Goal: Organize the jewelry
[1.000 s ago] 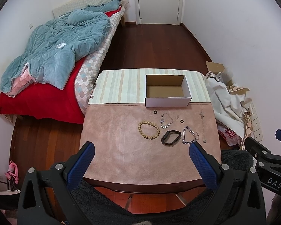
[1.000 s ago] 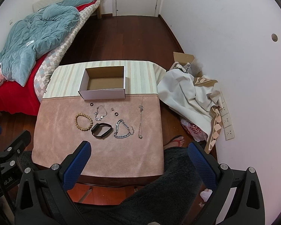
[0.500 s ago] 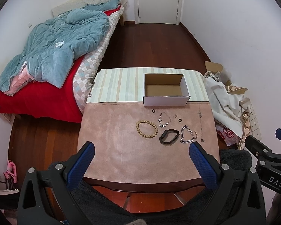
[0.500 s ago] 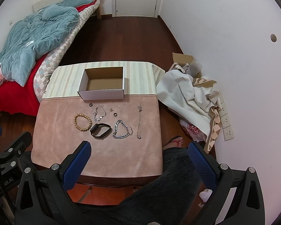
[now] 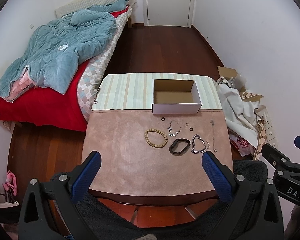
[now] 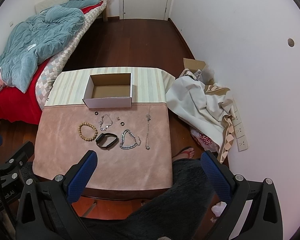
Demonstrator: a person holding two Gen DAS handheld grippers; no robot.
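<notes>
Cloth-covered table (image 5: pixel 118 160): box (image 5: pixel 176 108), jewelry (image 5: pixel 156 139).

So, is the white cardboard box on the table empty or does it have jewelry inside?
Empty. The white cardboard box shows only its bare brown floor; the wooden bead bracelet lies outside it.

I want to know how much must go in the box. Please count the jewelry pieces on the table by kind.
Wooden bead bracelet: 1
Black band: 1
Silver chains: 3
Small black rings: 2
Tiny silver piece, kind unclear: 1
Total: 8
</notes>
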